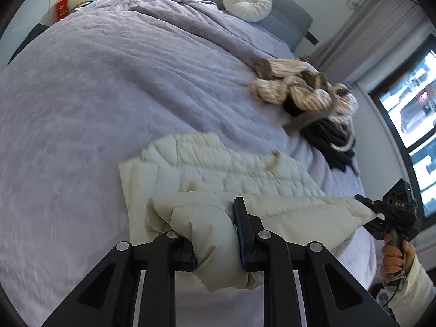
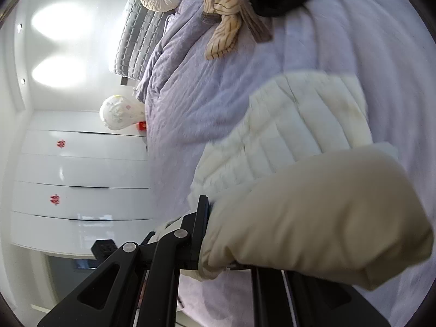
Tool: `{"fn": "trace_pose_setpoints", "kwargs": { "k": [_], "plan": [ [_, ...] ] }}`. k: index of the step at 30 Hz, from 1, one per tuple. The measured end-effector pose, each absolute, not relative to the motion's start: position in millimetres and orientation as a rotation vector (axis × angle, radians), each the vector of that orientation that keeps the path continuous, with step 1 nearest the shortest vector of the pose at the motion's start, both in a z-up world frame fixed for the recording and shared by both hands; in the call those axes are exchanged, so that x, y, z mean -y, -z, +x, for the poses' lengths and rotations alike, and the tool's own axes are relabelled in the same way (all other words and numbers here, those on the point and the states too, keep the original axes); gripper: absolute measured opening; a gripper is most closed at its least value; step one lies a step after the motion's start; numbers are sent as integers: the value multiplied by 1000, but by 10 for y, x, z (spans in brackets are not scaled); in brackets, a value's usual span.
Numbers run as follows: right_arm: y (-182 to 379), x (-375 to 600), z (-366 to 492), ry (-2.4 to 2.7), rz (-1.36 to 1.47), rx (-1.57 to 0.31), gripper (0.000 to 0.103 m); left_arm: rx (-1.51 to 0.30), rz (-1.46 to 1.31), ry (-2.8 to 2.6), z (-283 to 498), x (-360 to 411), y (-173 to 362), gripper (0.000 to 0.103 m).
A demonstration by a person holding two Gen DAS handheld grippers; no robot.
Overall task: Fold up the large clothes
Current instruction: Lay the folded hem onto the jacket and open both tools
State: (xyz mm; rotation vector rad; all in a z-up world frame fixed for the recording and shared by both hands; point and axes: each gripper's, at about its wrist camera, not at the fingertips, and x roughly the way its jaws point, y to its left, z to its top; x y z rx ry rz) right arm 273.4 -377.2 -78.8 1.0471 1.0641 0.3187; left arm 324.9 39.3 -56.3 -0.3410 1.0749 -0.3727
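Both hand-held grippers are clamped on the same garment: the left gripper has a thick bunch of the cream quilted puffer jacket pinched between its black fingers, and the right gripper is closed tight on another part of the jacket's edge, with smooth cream fabric billowing over its far finger so that only the near finger shows clearly. In the left wrist view the right gripper appears at the far right, carried by a person's hand in a pale sleeve, nipping a corner of the jacket's lifted flap. Most of the jacket lies flat on the lilac bedspread, near the bed's foot edge, while the held edge is raised off it and stretched between the two grippers. Further up the bed, well apart from the jacket, sits a heap of beige striped knitwear over some black clothing, and a round white pleated cushion rests by the grey quilted headboard. My reading is that a fold is in mid-swing: the lifted edge is being carried over the jacket's body. The next move would call for keeping both grips level and the edge taut, laying it squarely on the quilted panel, then releasing.
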Motion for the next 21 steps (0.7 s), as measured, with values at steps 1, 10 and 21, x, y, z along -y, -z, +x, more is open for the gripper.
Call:
{"fn": "trace_pose_setpoints", "kwargs": {
  "k": [1, 10, 21],
  "plan": [
    [821, 3785, 2918, -319, 1035, -1067, 11, -1074, -335, 363, 3300, -406, 596, 23],
    [1474, 3607, 3680, -287, 925, -1134, 11, -1107, -265, 251, 3746, -288, 1257, 23],
    [1523, 3587, 3850, -267, 852, -1128, 21, -1005, -215, 165, 3631, -429, 980, 77]
  ]
}}
